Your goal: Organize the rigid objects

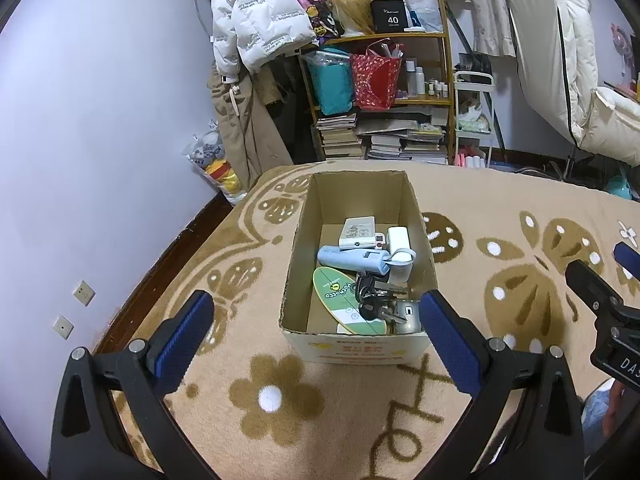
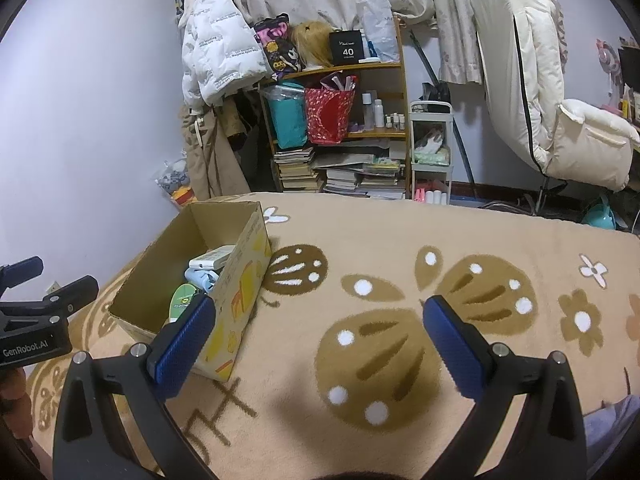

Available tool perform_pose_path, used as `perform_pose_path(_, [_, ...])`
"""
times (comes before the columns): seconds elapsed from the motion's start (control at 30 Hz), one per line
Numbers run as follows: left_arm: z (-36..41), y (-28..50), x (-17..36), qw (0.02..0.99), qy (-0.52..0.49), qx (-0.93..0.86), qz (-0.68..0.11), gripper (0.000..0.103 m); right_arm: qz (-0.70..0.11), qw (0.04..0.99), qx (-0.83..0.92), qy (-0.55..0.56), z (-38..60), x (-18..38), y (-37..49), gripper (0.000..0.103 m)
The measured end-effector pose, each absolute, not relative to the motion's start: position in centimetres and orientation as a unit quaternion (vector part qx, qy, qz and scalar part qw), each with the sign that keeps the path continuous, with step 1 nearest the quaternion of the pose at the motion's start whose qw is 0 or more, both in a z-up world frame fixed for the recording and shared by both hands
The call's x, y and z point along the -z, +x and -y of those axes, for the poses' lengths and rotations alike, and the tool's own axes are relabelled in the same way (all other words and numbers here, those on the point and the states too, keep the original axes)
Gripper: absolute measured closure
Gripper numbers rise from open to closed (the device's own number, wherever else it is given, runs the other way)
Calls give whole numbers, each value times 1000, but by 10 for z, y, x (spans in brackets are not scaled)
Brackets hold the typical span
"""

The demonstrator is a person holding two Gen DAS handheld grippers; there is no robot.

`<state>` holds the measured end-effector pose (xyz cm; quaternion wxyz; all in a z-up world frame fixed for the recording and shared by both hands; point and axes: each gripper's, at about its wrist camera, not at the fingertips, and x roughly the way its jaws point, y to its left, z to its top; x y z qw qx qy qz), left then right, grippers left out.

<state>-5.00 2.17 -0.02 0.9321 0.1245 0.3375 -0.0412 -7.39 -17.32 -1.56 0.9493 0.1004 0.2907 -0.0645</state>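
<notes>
Looks abt done: items all in cardboard box (image 1: 356, 200), blanket (image 2: 400, 240) bare; both hand-held grippers, left (image 1: 316, 344) & right (image 2: 320, 344), wide open, empty.

One cardboard box (image 1: 356, 200), one blue case (image 1: 352, 260), one green oval card (image 1: 336, 292), one key bunch (image 1: 374, 300)

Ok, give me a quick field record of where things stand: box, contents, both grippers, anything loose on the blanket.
box: cardboard box, open-topped, on the patterned blanket
contents: white remote, light blue case, green oval card, keys, white device
left gripper: open, empty, in front of the box
right gripper: open, empty, over bare blanket right of the box
loose items on blanket: none visible
</notes>
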Motion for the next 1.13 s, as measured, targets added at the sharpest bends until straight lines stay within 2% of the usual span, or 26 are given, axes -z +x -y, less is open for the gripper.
perform_pose_path(1.13, [-28,-50,4,930,122,34,-346,2,-289,950,66,100,173,16,-74,0])
